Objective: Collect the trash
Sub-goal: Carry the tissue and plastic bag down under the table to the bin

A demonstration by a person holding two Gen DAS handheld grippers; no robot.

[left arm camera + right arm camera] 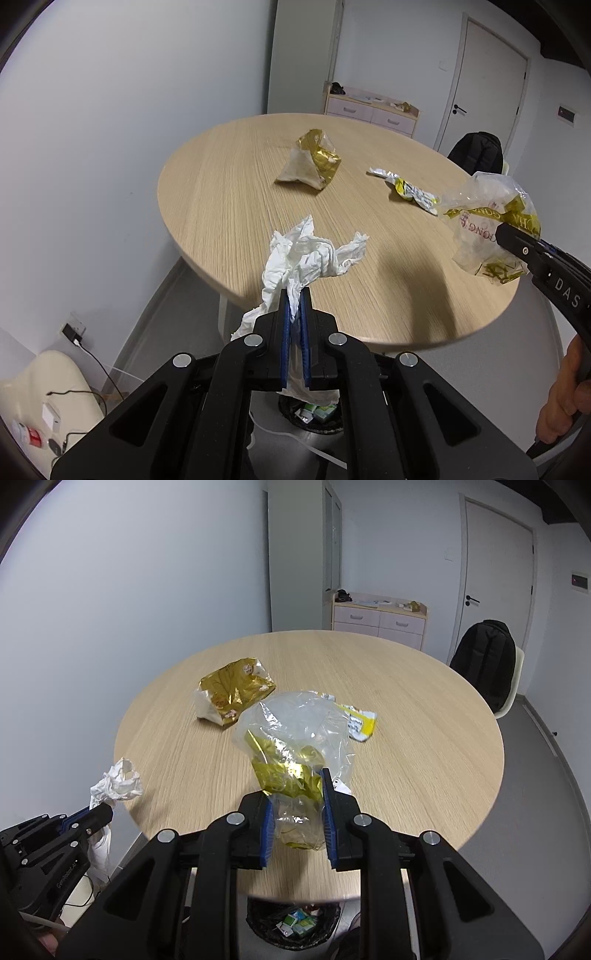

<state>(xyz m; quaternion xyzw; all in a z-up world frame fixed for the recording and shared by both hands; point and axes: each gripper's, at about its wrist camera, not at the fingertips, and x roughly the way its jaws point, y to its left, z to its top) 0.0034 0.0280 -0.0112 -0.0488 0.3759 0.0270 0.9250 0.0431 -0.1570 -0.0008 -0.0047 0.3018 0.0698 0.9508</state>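
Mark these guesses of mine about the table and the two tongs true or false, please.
1. The left tongs clamp a crumpled white paper tissue. True.
2. The right tongs are empty. False: they grip a clear plastic bag with gold print.
3. A gold foil snack bag lies on the round wooden table. True.
4. The table holds no other rubbish. False: a flattened yellow and white wrapper lies there too.
5. A black bin below the table's near edge already holds small cartons. True.
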